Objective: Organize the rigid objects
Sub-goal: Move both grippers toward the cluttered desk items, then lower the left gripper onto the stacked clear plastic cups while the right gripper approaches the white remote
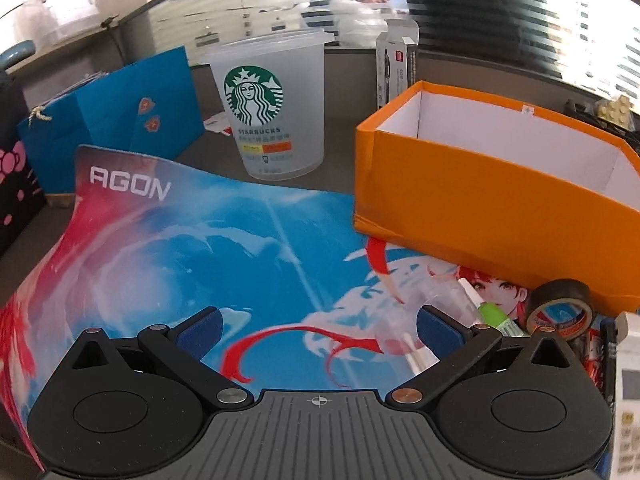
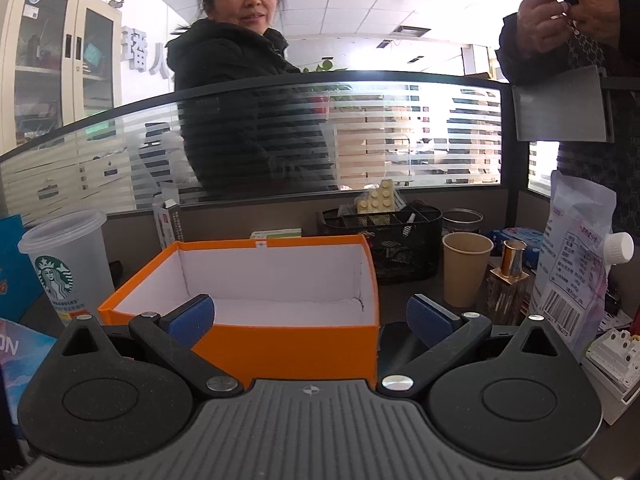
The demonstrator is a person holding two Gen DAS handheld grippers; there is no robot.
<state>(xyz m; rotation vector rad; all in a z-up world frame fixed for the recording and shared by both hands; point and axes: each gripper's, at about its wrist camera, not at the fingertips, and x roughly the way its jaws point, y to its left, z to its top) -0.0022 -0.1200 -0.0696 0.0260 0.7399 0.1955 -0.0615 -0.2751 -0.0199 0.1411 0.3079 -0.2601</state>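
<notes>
An open orange box (image 1: 480, 196) with a white, empty inside stands on the right of a blue AGON mouse mat (image 1: 180, 248); it also shows in the right wrist view (image 2: 288, 340). My left gripper (image 1: 318, 326) is open and empty, low over the mat. By its right finger lie a clear plastic piece (image 1: 404, 320), a green-capped tube (image 1: 494, 314), a dark tape roll (image 1: 560, 308) and a white remote (image 1: 628, 400). My right gripper (image 2: 310, 316) is open and empty, just in front of the orange box.
A frosted Starbucks cup (image 1: 272, 108) and a blue paper bag (image 1: 120, 108) stand behind the mat. Right of the box are a paper cup (image 2: 466, 268), a black mesh organiser (image 2: 392, 240), a perfume bottle (image 2: 508, 284) and a pouch (image 2: 572, 264). A glass partition (image 2: 360, 132) bounds the desk.
</notes>
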